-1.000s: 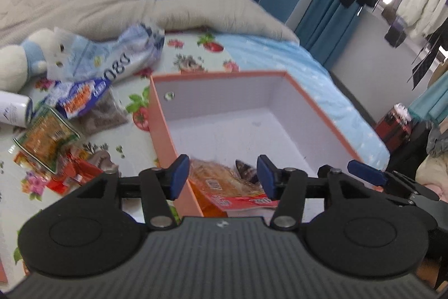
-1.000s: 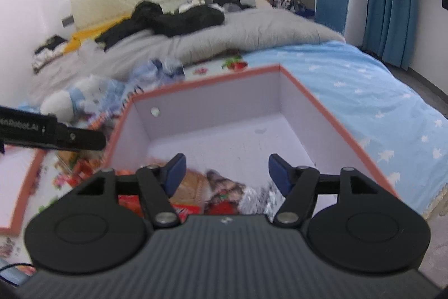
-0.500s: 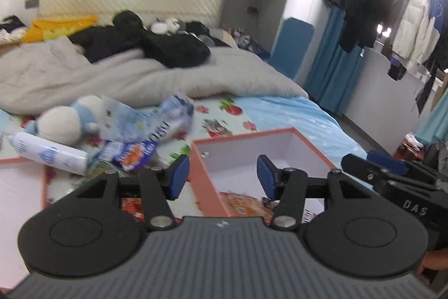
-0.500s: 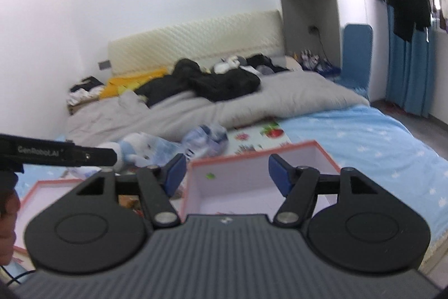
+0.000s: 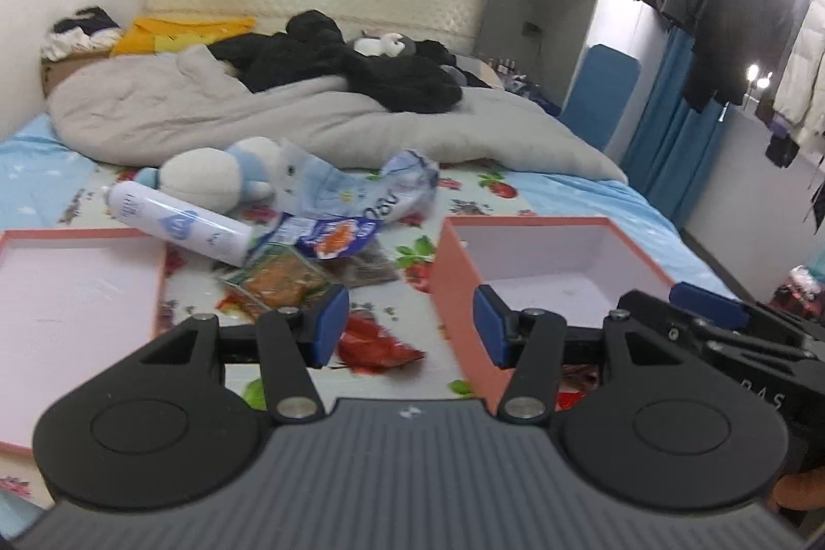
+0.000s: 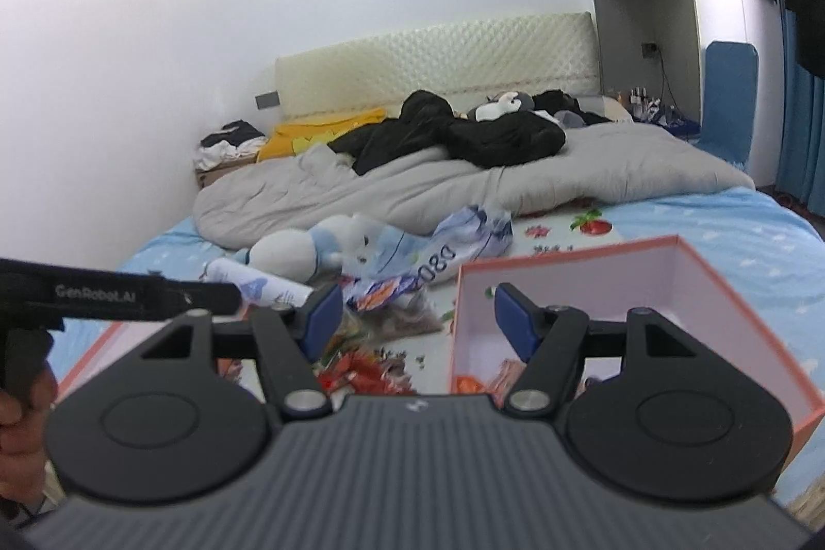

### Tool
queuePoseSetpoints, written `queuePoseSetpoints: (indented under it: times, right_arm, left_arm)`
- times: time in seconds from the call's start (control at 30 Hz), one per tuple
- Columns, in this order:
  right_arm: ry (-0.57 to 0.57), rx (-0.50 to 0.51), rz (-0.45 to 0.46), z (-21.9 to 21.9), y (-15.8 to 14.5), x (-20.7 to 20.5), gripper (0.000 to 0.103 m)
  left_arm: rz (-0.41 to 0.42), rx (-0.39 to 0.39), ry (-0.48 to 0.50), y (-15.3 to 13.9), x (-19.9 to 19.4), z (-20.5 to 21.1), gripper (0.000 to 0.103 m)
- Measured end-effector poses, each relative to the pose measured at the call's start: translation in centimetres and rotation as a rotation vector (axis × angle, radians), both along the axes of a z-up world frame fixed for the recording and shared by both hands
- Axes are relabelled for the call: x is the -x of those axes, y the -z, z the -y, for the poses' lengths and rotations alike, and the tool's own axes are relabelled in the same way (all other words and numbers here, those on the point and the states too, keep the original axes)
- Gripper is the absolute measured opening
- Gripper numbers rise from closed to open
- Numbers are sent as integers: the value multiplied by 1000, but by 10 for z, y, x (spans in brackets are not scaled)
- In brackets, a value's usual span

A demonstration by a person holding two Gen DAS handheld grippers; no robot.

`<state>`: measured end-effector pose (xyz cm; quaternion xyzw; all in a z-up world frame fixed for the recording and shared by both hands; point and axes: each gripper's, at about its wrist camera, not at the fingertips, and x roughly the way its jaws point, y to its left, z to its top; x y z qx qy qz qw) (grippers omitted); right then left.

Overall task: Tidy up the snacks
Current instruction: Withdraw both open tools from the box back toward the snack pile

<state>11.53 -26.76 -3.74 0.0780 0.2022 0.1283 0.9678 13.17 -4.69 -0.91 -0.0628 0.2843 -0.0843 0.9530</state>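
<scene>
1. Step in hand, as judged: between picks. The box (image 5: 546, 261) sat on the bed (image 5: 577, 199), open at the top, with a few packets (image 6: 495, 377) already on its floor at the near wall. More snacks lay loose outside it, so the task looked only partly done.
2. Left hand-held gripper (image 5: 411, 326): jaws stood apart, nothing between the pads. It hung above the bed, aimed at the gap between the loose pile and the box's left wall.
3. Right hand-held gripper (image 6: 417, 315): jaws likewise apart and empty, over the box's near left corner.
4. Snacks still out, all left of the box: a red packet (image 5: 379, 341) nearest, an orange packet (image 5: 281, 279) beyond it, a dark clear bag (image 5: 368, 266) just beside that, and a blue packet (image 5: 335, 235) lying partly over them.
5. Next move, as judged: bring one gripper down on the red packet, close on an edge, lift it over the box wall and let go inside. The flat foil would likely need a pinch at a raised crease (it lay nearly flush with the sheet).
6. Other things on the bed: a white bottle (image 5: 178, 222) on its side, a plush toy (image 5: 216, 176), a crumpled plastic bag (image 5: 381, 194), and the box's lid (image 5: 77, 292) lying open side up at far left.
7. Surface: flower-printed sheet, soft. A grey duvet (image 5: 289, 122) was bunched further back, dark clothes (image 5: 361, 65) on it.
8. Room: a bedroom, with a padded headboard (image 6: 438, 50), blue curtain (image 5: 675, 148) and hung coats (image 5: 737, 24) at right.
</scene>
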Motion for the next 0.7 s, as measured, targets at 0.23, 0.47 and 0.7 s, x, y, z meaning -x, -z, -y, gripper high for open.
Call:
queuePoseSetpoints:
  times: [0.23,0.47,0.7]
  right_arm:
    - [-17,-12,-49,-22,27,8,67]
    - [-73,61,-104,-54,51,18,67]
    - [-127,69,-120,-70,59,25,67]
  left_arm:
    - [-70,-17,-47,32,7,-21,59]
    - [-117,-10,-112,55,21,-48,59]
    - [-157,0,-180,73,39,-78,59]
